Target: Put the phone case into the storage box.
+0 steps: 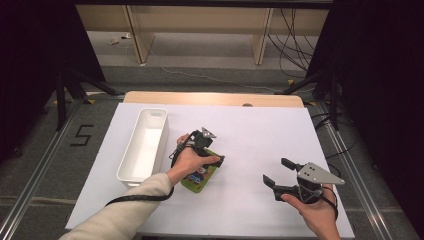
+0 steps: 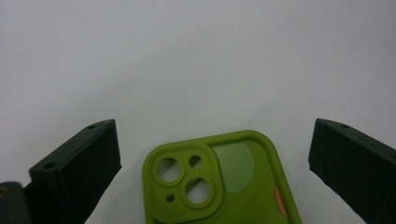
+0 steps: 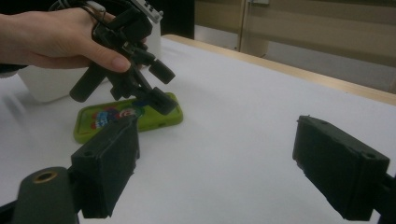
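Left gripper (image 2: 212, 154), jaws spread, was held over green phone case (image 2: 219, 182); its printed design was partly hidden, unreadable.

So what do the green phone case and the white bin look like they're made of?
Phone case: probably soft silicone or rubbery plastic, matte, with rounded moulded edges and thick camera rings. Bin: likely hard plastic, smooth with a slight sheen, thin even walls and rounded corners.

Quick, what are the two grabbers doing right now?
Left gripper: open, its fingers either side of the green phone case, not gripping it.
Right gripper: open, holding nothing.
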The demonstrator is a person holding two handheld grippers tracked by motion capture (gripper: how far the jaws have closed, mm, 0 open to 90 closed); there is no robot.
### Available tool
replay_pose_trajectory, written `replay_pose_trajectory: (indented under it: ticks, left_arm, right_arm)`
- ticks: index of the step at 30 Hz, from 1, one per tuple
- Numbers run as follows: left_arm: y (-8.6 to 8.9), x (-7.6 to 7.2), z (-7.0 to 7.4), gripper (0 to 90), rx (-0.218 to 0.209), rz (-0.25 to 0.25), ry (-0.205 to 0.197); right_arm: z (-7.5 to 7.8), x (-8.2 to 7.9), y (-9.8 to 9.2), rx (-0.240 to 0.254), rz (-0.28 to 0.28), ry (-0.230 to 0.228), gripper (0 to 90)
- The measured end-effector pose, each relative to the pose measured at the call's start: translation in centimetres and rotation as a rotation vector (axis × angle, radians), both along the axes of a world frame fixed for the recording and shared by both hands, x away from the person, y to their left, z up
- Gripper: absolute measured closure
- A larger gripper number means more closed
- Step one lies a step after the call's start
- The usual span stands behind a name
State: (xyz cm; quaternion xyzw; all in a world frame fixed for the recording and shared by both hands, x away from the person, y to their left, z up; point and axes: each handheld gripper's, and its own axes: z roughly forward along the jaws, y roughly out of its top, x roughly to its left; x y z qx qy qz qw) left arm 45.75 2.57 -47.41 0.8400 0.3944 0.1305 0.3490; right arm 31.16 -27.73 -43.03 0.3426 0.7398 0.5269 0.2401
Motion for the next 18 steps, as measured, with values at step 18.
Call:
replay_pose_trajectory:
  ticks: [18]
  left_arm:
    - [-0.2,0.5,-1.2,1.9,0.023,0.013,0.022]
  right_arm:
    - [0.0,0.0,0.0,-0.002,0.002,-0.001,16.0]
